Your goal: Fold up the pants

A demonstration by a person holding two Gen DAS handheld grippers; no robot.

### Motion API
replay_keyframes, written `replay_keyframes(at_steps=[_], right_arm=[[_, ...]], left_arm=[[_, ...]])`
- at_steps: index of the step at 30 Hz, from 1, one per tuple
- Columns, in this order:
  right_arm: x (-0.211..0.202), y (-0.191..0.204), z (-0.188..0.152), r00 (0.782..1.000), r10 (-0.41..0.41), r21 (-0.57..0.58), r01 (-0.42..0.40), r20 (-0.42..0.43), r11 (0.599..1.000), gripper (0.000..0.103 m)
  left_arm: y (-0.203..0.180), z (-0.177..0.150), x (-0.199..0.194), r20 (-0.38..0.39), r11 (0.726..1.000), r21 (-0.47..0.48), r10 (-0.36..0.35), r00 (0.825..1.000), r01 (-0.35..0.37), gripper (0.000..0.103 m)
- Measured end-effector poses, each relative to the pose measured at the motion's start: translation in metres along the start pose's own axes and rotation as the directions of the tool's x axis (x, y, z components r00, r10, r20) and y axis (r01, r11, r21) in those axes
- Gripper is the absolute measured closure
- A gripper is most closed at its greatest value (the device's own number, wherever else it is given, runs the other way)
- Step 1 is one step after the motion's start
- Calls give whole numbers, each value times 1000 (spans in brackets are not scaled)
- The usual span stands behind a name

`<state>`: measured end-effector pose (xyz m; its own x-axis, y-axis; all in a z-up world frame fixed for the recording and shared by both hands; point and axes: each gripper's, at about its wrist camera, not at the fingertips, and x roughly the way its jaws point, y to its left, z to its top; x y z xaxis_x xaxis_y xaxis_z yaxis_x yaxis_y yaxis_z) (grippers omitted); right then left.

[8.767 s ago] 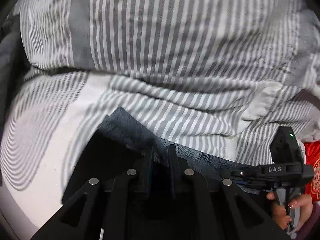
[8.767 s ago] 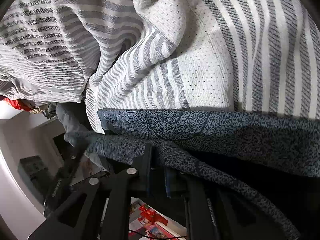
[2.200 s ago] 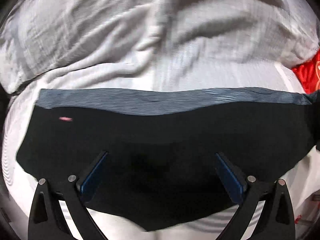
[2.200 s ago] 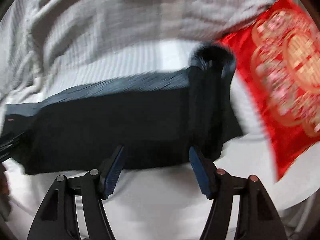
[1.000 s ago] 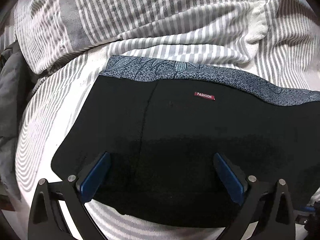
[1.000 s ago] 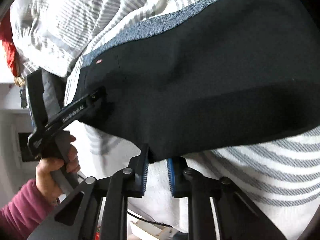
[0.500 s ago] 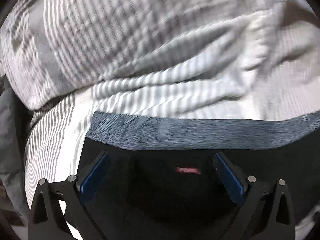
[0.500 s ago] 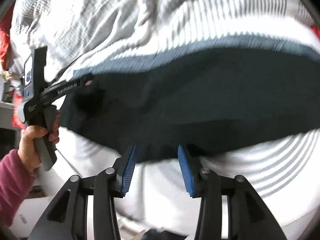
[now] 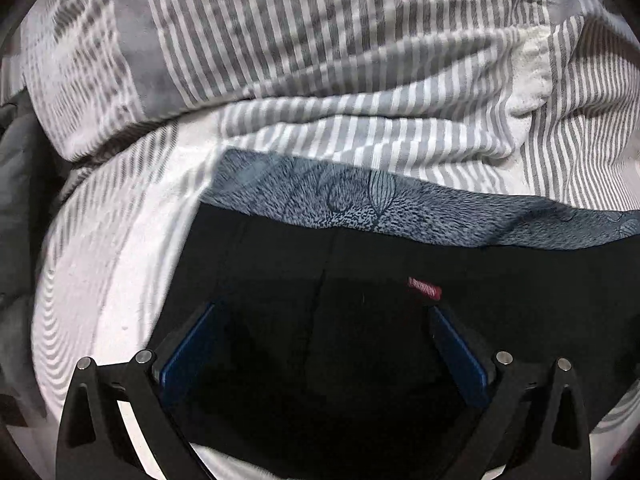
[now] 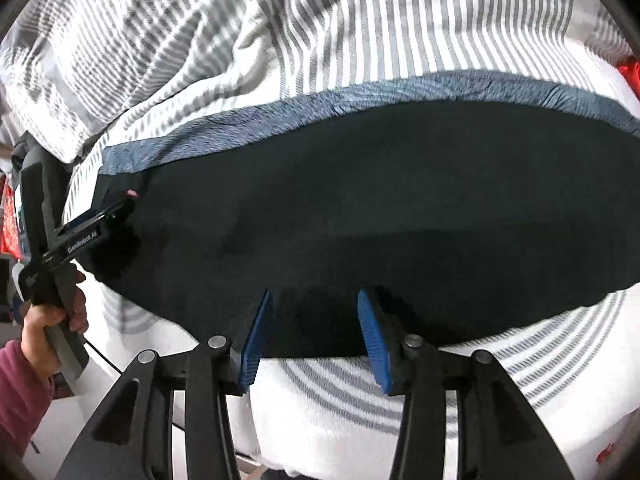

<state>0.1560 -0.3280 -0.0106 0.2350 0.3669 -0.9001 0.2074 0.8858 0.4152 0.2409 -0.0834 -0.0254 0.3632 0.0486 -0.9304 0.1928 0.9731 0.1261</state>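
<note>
The folded black pants (image 10: 360, 208) lie flat on the striped bedsheet (image 10: 360, 32). Over their near edge, the right gripper (image 10: 312, 320) has just been opening, empty; the left gripper (image 9: 320, 344) hovers spread wide above them.

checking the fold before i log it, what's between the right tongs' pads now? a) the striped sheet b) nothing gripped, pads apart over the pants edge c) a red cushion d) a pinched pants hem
b: the right tongs have just been opening; their blue pads stand apart over the near edge of the black pants, pressing on nothing.
</note>
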Motion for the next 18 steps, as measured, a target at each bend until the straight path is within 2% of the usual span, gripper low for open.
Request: replay_keyframes(at_steps=[2,6,9,11,13,15,17,18], right_arm=[[-12,-5,-5,1000,-15,6,14,22,1000,39],[-32,-28,-12,996,-67,53,63,65,997,39],[-43,-48,-10,990,-108,90,99,95,991,39],[-47,-66,-4,985,-139,108,127,107,986,39],[-52,-87,6,978,-169,107,156,125,982,39],[-55,-106,15,969,-201,112,186,145,976,38],[-48,-136,22,968,-216,147,197,126,969,31],[-40,-153,24,974,-209,176,192,88,966,29]], left_arm=[[-8,4,-15,22,1000,14,-18,1000,18,0],[-51,20,-27,56,993,110,-41,998,34,0],[-83,40,-11,48,988,150,14,999,-21,0],[-86,47,4,31,989,133,64,997,-68,0],[-82,48,22,-20,988,104,119,993,-116,0],[-75,43,26,-23,994,65,89,996,-87,0],[-78,40,24,-25,991,82,108,994,-106,0],[-81,40,22,-34,987,99,132,991,-128,0]])
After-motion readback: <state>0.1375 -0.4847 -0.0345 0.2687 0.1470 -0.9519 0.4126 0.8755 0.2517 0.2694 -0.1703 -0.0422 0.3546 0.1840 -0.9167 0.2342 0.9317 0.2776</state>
